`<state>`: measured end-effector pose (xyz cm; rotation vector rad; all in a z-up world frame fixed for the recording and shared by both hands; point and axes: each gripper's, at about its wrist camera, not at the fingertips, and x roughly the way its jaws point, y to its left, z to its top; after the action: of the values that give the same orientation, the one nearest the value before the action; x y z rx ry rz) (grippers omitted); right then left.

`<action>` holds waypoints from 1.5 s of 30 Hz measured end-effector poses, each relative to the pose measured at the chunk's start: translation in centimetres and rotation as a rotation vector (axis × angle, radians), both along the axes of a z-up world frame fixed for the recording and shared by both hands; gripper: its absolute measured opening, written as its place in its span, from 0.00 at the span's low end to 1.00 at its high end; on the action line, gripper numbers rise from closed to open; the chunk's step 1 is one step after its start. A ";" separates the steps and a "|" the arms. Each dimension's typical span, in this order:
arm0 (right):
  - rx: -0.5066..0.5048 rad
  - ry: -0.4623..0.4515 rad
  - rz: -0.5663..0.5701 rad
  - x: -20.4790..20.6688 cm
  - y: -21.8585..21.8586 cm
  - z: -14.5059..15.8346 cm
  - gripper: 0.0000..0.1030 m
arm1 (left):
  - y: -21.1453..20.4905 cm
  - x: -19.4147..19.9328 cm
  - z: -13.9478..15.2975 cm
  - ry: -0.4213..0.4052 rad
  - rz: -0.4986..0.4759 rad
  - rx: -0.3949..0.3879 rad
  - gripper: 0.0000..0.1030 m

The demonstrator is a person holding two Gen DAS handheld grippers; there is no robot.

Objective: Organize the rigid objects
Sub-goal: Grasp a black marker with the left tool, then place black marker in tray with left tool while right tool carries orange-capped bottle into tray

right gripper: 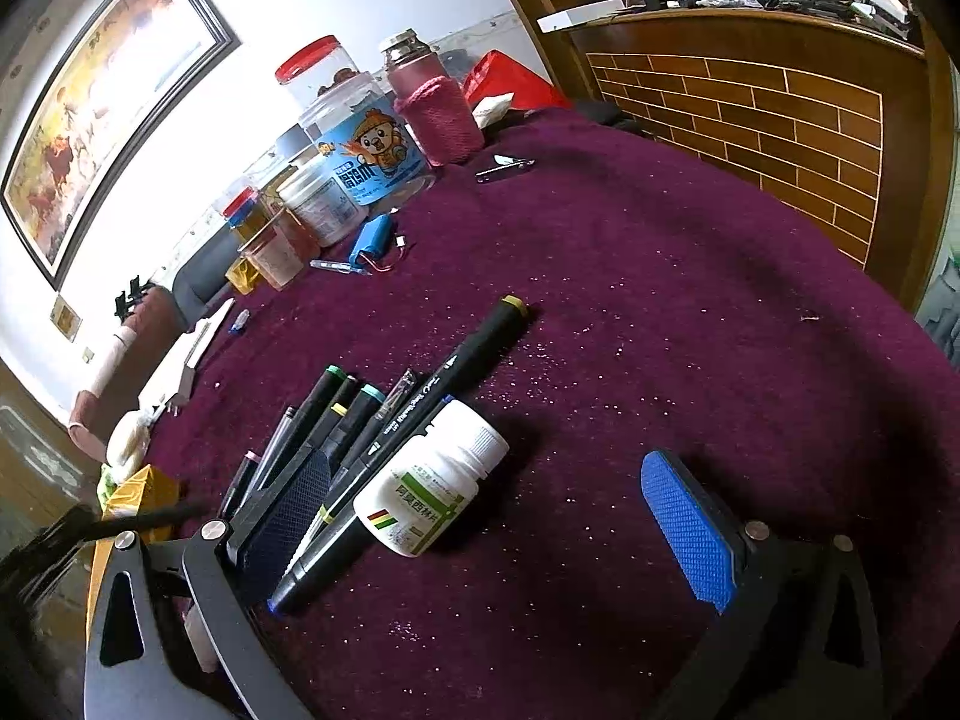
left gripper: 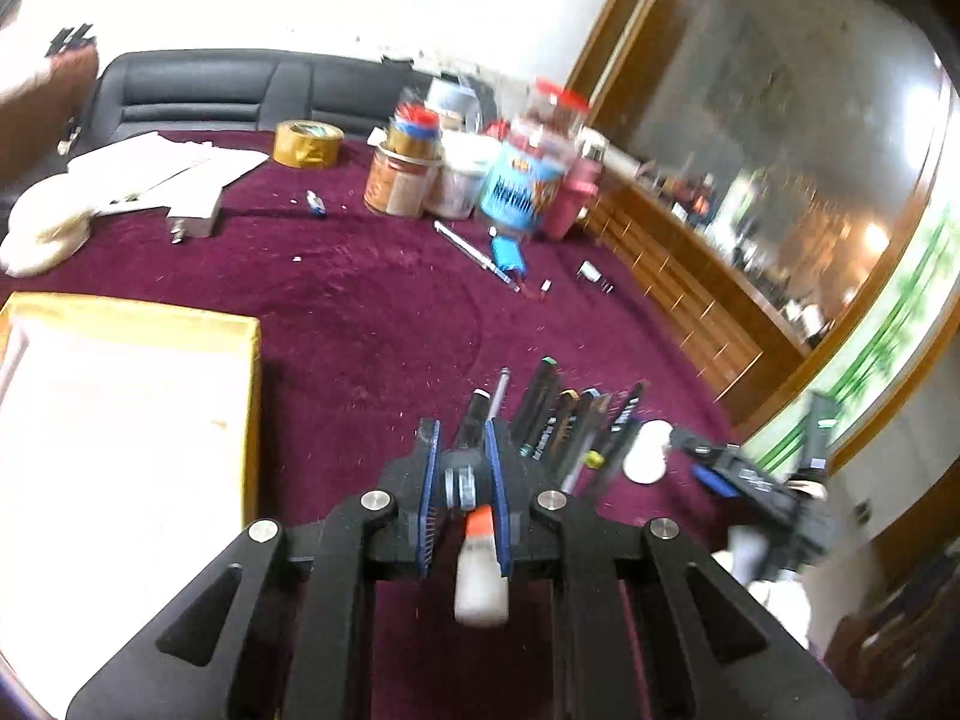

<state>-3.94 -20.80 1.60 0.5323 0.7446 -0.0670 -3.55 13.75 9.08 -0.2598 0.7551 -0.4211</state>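
The left claw (left gripper: 462, 462) is nearly closed, its blue pads clamped on a small white bottle with an orange tip (left gripper: 480, 570) that hangs between and below the fingers. The right claw (right gripper: 510, 516) stands wide open and holds nothing; its left pad touches the row of markers, and a white pill bottle (right gripper: 432, 480) lies on its side between the jaws, against the long black marker (right gripper: 432, 414).

The markers and pens (right gripper: 336, 420) lie side by side near the front edge of the table (right gripper: 660, 300), which is covered in a maroon cloth; about seven show, but the claw covers their near ends, so the count is unsure. One yellow-sided box (left gripper: 138, 420) sits at the left edge, cut off by the frame. About six jars and bottles (left gripper: 480, 174) cluster at the far edge, blurred in the left view. One blue battery pack (right gripper: 375, 240) lies before them.
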 end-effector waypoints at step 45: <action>-0.007 0.083 0.640 0.4 23.2 5.8 0.23 | 20.1 1.0 -3.3 0.184 0.253 -0.185 0.12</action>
<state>-3.51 2.42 7.37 0.2660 0.9658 0.5053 -2.50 33.85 5.75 -0.5676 0.8518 -0.2280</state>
